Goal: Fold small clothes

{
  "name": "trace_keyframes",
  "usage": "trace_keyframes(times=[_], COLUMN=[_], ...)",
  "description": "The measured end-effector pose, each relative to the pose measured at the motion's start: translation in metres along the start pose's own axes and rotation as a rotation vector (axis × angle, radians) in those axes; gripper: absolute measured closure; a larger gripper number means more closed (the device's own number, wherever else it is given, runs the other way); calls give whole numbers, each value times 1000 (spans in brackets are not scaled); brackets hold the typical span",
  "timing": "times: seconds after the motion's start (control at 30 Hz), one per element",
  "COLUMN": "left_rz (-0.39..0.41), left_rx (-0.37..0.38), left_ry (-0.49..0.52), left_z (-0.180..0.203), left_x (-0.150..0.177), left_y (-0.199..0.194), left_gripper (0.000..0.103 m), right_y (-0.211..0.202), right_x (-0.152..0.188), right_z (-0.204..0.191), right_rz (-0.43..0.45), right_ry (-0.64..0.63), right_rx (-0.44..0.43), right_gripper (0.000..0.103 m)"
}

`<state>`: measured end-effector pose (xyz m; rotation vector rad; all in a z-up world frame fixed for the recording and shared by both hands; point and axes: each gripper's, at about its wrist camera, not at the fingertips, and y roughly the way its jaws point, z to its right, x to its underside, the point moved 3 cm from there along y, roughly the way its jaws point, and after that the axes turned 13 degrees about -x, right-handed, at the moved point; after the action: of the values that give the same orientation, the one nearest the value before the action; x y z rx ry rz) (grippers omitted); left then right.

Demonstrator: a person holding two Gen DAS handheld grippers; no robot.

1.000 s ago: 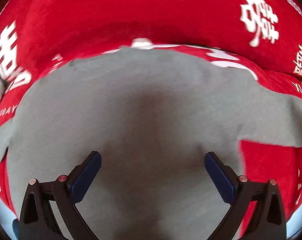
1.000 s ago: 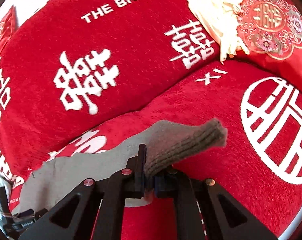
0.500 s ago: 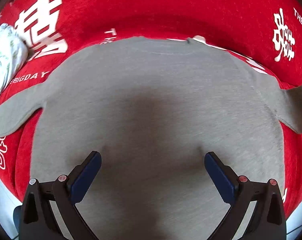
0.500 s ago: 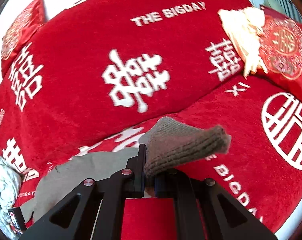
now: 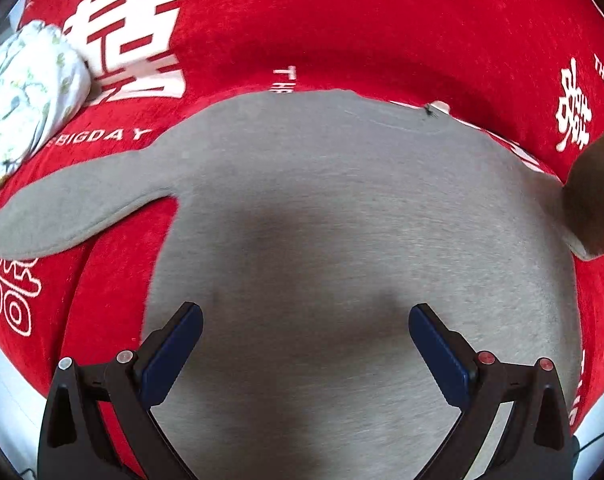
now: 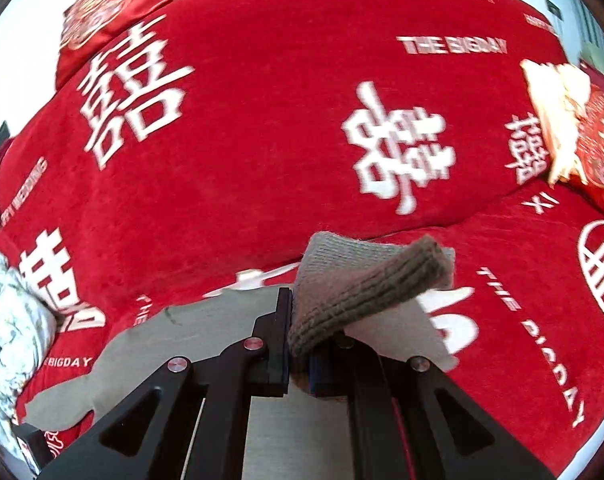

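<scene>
A small grey knit sweater [image 5: 342, 232] lies spread flat on a red sofa cover. Its left sleeve [image 5: 74, 204] stretches out flat to the left. My left gripper [image 5: 304, 340] is open and empty, low over the sweater's body. My right gripper [image 6: 298, 344] is shut on the ribbed cuff of the right sleeve [image 6: 366, 292] and holds it lifted over the sweater's body [image 6: 222, 320]. In the left wrist view the lifted sleeve [image 5: 594, 192] shows at the right edge.
The red cover [image 6: 262, 140] with white characters drapes the seat and backrest. A floral white-green cloth [image 5: 26, 96] lies at the left. A cream garment [image 6: 554, 108] and a red embroidered cushion [image 6: 602, 140] sit at the right; another cushion [image 6: 106, 12] rests at the upper left.
My right gripper has carried the sleeve cuff leftward over the sweater body. My left gripper's view has shifted left and back, so the left sleeve and floral cloth now show.
</scene>
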<state>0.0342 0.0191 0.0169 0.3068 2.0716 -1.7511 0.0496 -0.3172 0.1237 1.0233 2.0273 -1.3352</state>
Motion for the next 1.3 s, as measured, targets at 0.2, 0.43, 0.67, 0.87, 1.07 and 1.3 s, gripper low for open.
trace_keyframes(times=[0.2,0.43,0.67,0.87,1.07,1.3], left_rz=[-10,2,-28,-54,-50,-9], left_rx=[10,-19,-2,-3,14,5], left_ry=[-44,-93,-141,-171,-204,-205], left_z=[-34,-74,-98,-110,-117,-104], left_x=[0,1,9,15,16,5], left_y=[6,9,21,31,30,16], left_gripper=[0,0,0,0,0,0], right_y=[41,92,139,167,171,112], right_x=[23,67,124,160,171,142], right_z=[-66,-128,-183,-193,-203,-200], right_rz=[-54,-166,-281,-354,-408,-311], right_ry=[-70,-140,-284,-324,-340,-443], right_rx=[-39,-90,-99,-79,-171,-319], right_gripper=[96,96,96,96,61,36])
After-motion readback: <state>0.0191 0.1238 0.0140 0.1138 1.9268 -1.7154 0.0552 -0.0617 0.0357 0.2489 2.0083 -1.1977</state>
